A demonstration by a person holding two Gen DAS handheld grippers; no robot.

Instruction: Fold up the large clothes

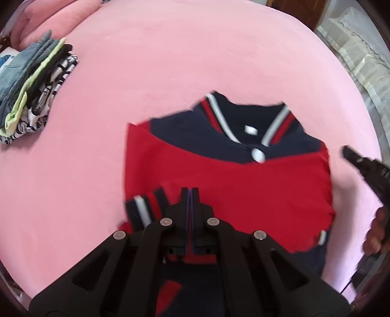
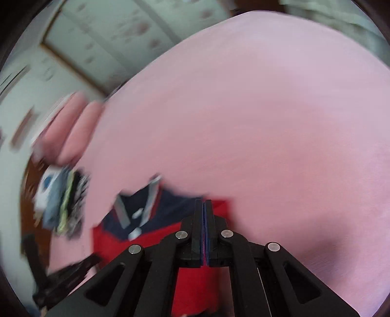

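A red and navy jacket point(image 1: 243, 183) with a striped collar lies folded into a compact shape on the pink bed point(image 1: 170, 61); one striped cuff rests on its near left part. My left gripper point(image 1: 190, 192) hovers over the jacket's near edge, shut, with no cloth seen between its pads. My right gripper point(image 1: 365, 165) reaches in from the right edge, with a hand point(image 1: 375, 231) behind it. The right wrist view is blurred: the right gripper point(image 2: 204, 204) is shut and empty above the jacket's point(image 2: 168, 209) right edge, and the left gripper point(image 2: 68, 275) shows at lower left.
A stack of folded clothes point(image 1: 31, 90) sits at the bed's left side, also seen as a blurred stack of clothes point(image 2: 63, 202). Pink pillows point(image 1: 61, 14) lie at the far left. A patterned wall point(image 2: 97, 36) stands beyond the bed point(image 2: 268, 122).
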